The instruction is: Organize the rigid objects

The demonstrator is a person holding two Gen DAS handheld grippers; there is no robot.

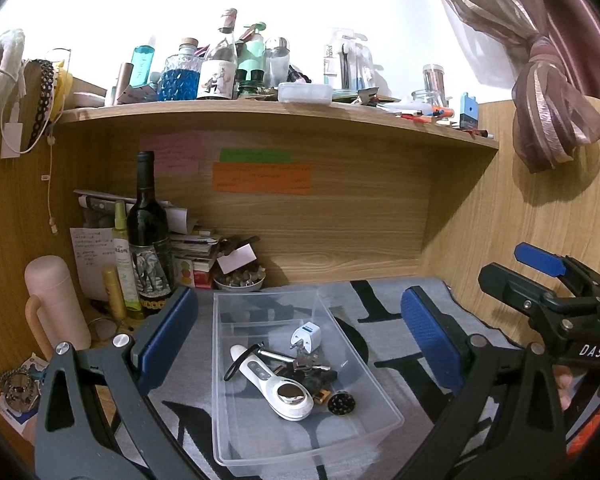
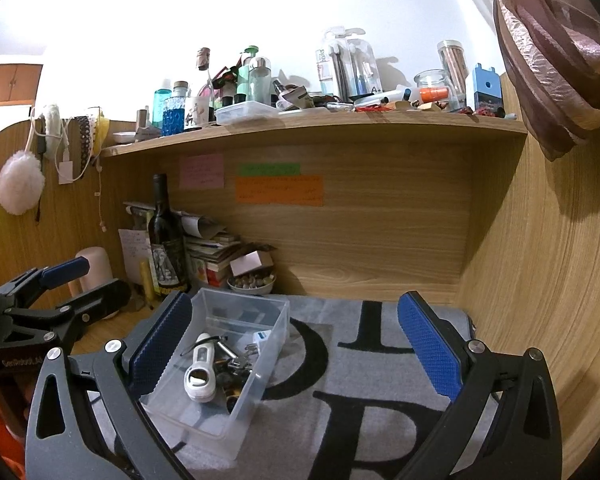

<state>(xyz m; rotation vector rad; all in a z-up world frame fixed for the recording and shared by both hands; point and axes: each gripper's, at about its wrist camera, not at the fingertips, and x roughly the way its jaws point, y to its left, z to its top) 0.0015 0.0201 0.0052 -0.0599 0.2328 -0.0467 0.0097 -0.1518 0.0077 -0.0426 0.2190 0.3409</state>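
Item: clear plastic bin (image 1: pixel 236 420), on the grey mat (image 1: pixel 384 344), holding 1 white handheld device (image 1: pixel 276 384), keys (image 1: pixel 308 360), 1 white charger plug (image 1: pixel 307 336).

Device long axis: far-left to near-right.

Left gripper (image 1: pixel 300 344): jaws spread wide, empty, bin directly ahead, nearer.

Right gripper (image 2: pixel 296 344): jaws apart, empty, bin lies left.

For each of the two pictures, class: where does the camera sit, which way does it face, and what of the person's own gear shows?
Left wrist: sits on the left tool, facing the shelved desk nook over the clear bin; the right tool shows at right.
Right wrist: sits on the right tool, facing the same nook from further right; the left tool shows at left.
Shared: bin, wine bottle, grey mat.
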